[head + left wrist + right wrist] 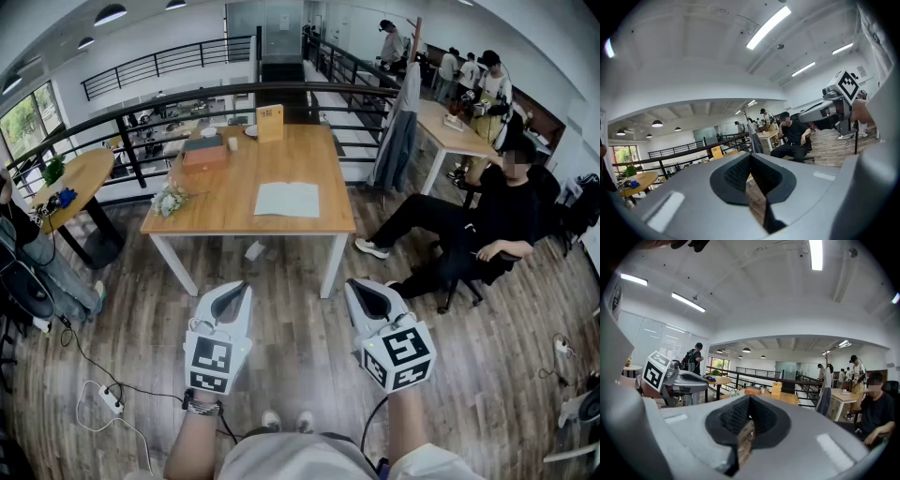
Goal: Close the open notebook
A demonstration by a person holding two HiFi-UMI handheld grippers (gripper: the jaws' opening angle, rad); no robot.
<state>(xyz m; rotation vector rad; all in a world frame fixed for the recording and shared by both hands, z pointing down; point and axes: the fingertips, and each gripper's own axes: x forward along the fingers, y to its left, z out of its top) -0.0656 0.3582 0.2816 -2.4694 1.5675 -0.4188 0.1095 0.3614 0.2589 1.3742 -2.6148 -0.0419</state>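
Observation:
The open notebook [287, 199] lies flat with pale pages on the near half of a wooden table [234, 214], seen in the head view. Both grippers hover over the floor well in front of the table, apart from the notebook. My left gripper [241, 287] points toward the table with its jaws together and nothing between them; its own view shows the dark pads [740, 173] meeting. My right gripper [362, 287] stands beside it, jaws likewise closed and empty, pads [738, 418] meeting. The notebook is not discernible in either gripper view.
On the table's far side sit a wooden box [204, 156], a yellow upright sign [270, 123] and a small flower bunch [170, 200]. A person in black [487, 225] sits right of the table. A round table [80, 178] stands left. A power strip [111, 400] and cables lie on the floor.

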